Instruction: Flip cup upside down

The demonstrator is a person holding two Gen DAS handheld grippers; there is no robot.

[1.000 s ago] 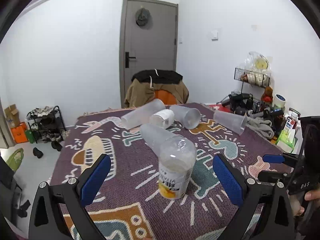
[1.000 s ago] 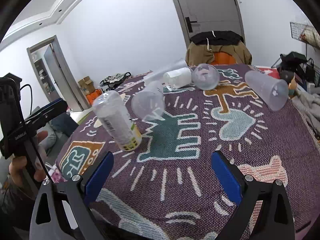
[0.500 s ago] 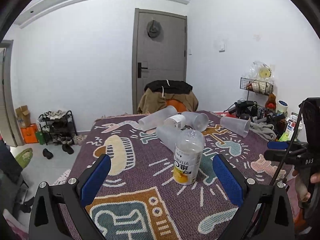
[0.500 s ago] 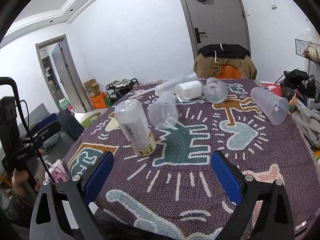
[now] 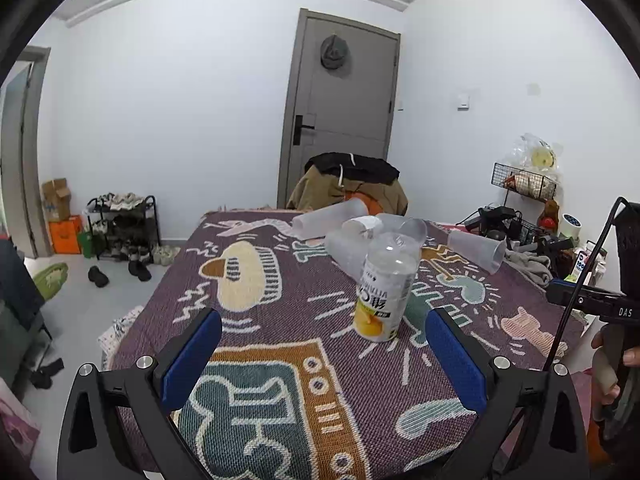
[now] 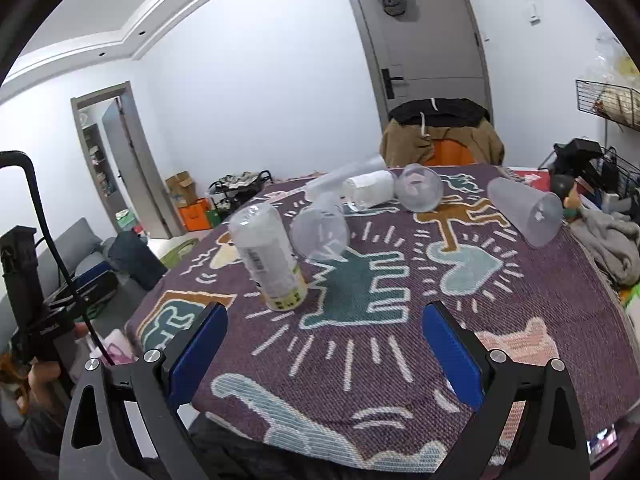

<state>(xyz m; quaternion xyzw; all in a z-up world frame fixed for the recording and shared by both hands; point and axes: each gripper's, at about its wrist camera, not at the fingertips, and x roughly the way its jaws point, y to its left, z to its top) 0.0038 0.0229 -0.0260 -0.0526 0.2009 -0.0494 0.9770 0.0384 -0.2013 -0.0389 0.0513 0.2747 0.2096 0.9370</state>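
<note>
A clear cup with a yellow and white label [image 5: 386, 290] stands upside down on the patterned cloth [image 5: 280, 360]; it also shows in the right wrist view [image 6: 272, 256]. Several frosted plastic cups lie on their sides behind it, among them one close by [image 6: 320, 232] and one at the right [image 6: 524, 212]. My left gripper [image 5: 324, 360] is open and empty, short of the labelled cup. My right gripper [image 6: 326, 352] is open and empty above the near edge of the cloth.
A chair draped with jackets [image 5: 352, 184] stands behind the table before a grey door [image 5: 340, 112]. A shoe rack [image 5: 120, 224] is at the left wall. Wire shelves and clutter [image 5: 524, 208] crowd the right side.
Both grippers have drawn back and risen from the table. The labelled cup, near the left gripper's open fingers a second ago, now stands farther off. The cups have not moved.
</note>
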